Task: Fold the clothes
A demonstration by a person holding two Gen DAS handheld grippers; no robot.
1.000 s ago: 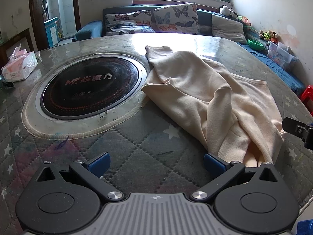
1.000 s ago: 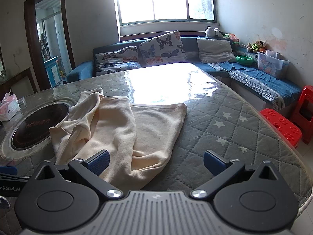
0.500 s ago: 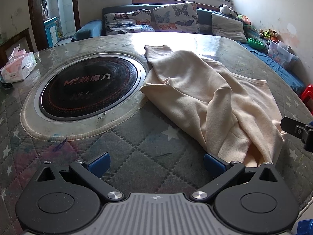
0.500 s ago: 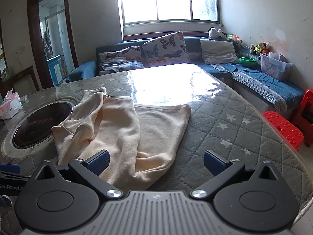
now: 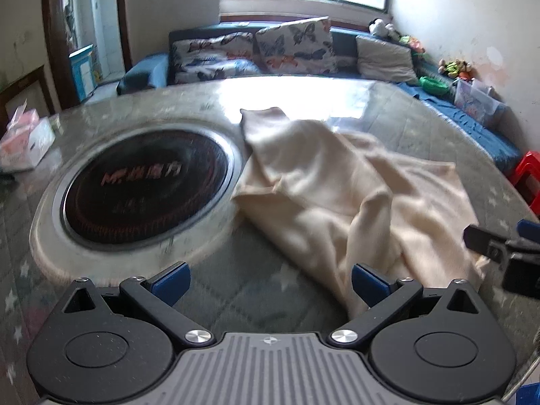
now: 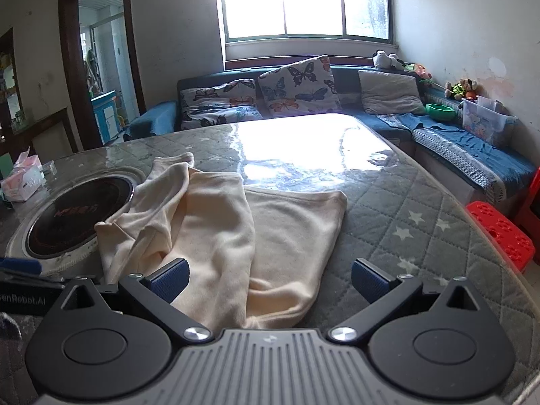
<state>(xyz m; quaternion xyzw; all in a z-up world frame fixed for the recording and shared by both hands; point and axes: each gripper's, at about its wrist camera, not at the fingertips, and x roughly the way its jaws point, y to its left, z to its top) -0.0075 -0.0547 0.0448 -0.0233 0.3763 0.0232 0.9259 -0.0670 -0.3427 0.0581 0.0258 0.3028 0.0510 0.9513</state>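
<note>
Both views have been raised and tilted up since half a second ago; the cream garment lies as it did. Left gripper jaws are spread wide, nothing held; right gripper likewise, its left finger over the garment's near edge. The garment is crumpled, partly doubled over, on the quilted desk beside the inset cooktop. Risk: only one layer gets pinched, so the fold drags skewed. Cooktop lettering is blurred; "Robot.AI" is read on the left gripper.
</note>
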